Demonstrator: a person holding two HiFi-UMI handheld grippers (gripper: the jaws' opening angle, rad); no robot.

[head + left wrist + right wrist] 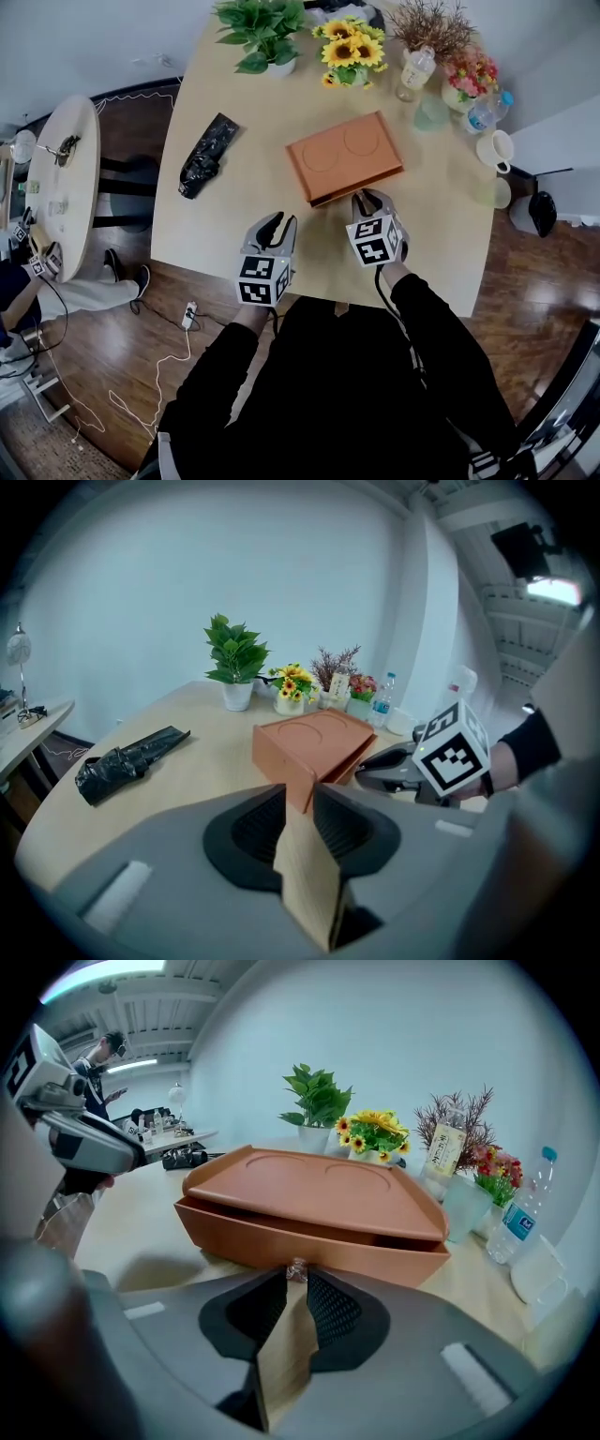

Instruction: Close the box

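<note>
Box (pixel 344 157): flat, rectangular, matte terracotta-orange and smooth, with two shallow rings pressed into the lid. It lies mid-desk (pixel 230 220), on a pale, smooth top with a rounded edge. Its near side is just beyond the right gripper (pixel 297 1277). The lid is not seated. In the right gripper view it rides tilted over the tray, leaving a dark slot along the near side that widens to the right.

Right gripper: grey shell, black ribbed pads. The jaws stand nearly together, pinching a small shiny crinkled scrap (pixel 296 1268) at the tips, right at the box's near wall. Cannot tell whether the scrap belongs to the box.

Left gripper (pixel 300 797): same build, jaws a narrow slit apart with nothing in the slit. It is held left of the right gripper, near the box's near-left corner but apart from it.

Left of the box: a crumpled black plastic bag (pixel 206 155), glossy. Far end of the desk: a leafy potted plant (pixel 262 33), sunflowers (pixel 352 52), clear bottles.

Hard to make out:
- Box interior shows only dark through the slot.
- Both hands are hidden behind the marker cubes; only black sleeves (pixel 441 328) show.
- The far plants are cut off by the top edge of the head view.
</note>
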